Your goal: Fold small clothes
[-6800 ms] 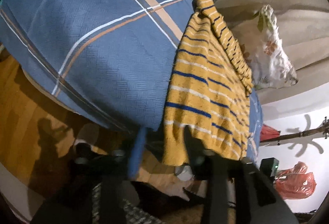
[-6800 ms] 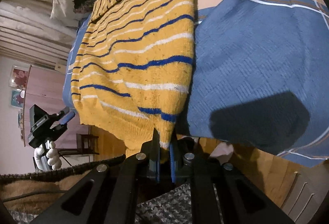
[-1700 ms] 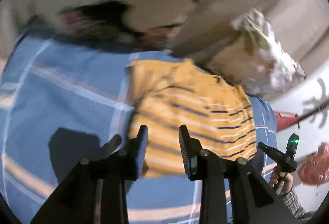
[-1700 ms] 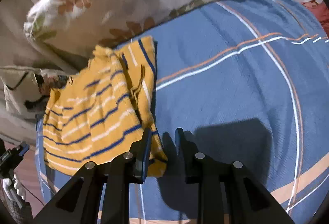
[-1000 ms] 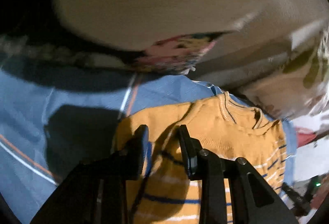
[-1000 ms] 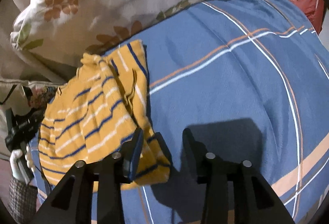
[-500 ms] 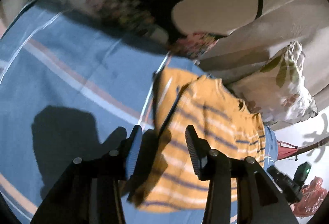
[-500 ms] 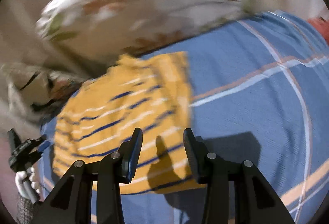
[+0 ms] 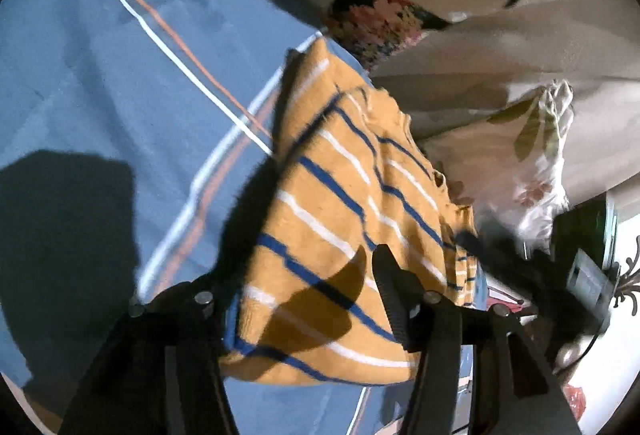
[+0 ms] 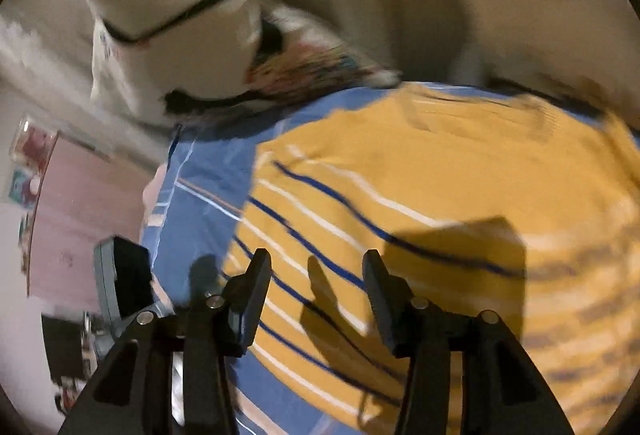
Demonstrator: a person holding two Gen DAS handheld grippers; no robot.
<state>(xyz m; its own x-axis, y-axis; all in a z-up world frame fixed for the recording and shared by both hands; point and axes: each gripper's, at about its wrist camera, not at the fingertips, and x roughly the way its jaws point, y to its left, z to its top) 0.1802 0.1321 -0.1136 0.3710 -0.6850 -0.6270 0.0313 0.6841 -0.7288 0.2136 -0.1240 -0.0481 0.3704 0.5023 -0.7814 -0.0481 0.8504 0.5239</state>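
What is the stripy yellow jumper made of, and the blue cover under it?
The yellow jumper looks like soft knitted yarn, maybe wool or cotton: its neck edge is ribbed and its surface fuzzy and matte. The blue cover looks like thin woven cloth, probably cotton: flat and matte, with slight creases and printed or woven lines.

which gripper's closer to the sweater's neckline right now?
Right, as far as the views show. The right gripper hovers open over the yellow striped sweater, collar just ahead. The left gripper, also open, sits over the folded hem end, collar farther off.
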